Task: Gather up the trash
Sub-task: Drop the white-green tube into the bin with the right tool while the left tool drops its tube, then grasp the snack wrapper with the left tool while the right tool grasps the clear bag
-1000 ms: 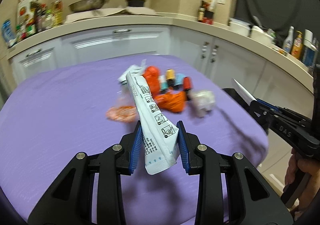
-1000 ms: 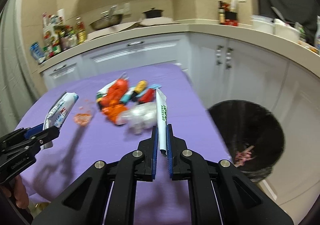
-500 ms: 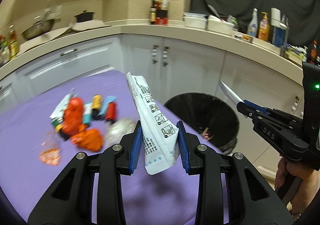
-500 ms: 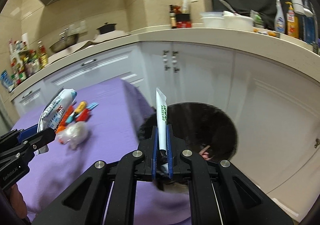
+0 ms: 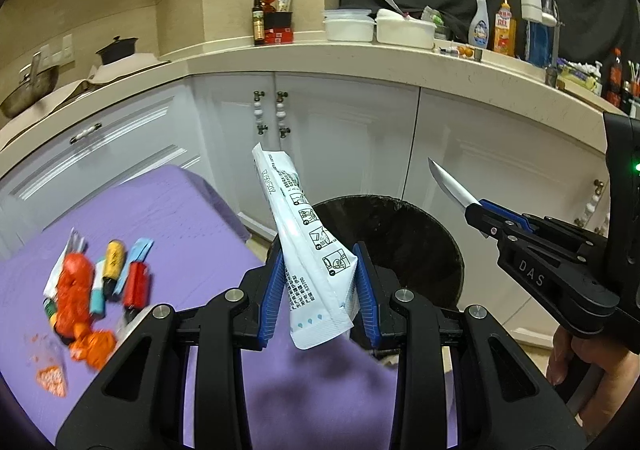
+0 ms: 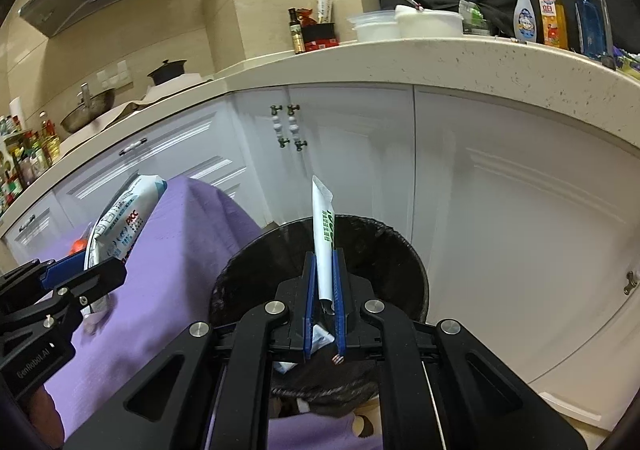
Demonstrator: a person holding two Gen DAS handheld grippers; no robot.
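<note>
Over the black bin [image 6: 384, 246], right gripper [image 6: 323, 286] pinches a green-lettered tube [image 6: 323, 234] (left gripper [image 5: 316, 290] clamps a "PICC" packet [image 5: 308, 246])

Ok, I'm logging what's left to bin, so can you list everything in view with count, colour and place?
White printed wipes packet: one, white, clamped in the left claw.
Slim white tube with green print: one, clamped in the right claw over the bin.
Round black-lined trash bin: one, black, on the floor beside the table.
Purple tablecloth: one, covering the table.
Heap of small wrappers: several, orange, red, yellow, blue, on the cloth; blurred.
Cream counter: one, behind, bearing bottles, tubs, pots.
Left claw: one, black with blue pads.
Right claw: one, same colours.
Hand: one, on the right claw's handle.
</note>
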